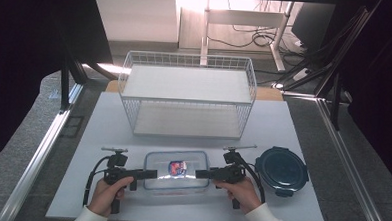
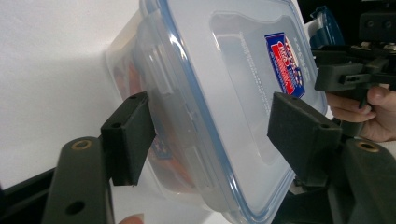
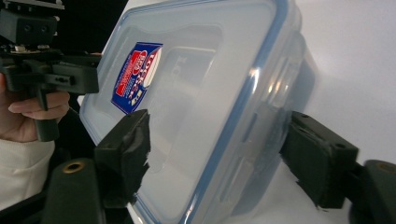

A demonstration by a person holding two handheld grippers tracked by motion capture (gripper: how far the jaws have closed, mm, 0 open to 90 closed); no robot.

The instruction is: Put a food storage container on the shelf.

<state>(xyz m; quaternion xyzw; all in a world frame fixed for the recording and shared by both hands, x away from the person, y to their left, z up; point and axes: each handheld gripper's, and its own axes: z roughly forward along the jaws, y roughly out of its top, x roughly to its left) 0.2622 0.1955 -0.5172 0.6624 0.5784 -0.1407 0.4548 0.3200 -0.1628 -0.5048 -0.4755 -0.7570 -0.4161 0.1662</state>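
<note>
While the box is sitting before the basket, we are pinching its ends with the left gripper and the right gripper.

From my end I see a white wire rack with two shelves along the back edge of the surface, and a dark round lidded container near the front right corner.

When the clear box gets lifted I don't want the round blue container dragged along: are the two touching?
Apart. The high view shows bare table between the clear box and the round blue container.
</note>
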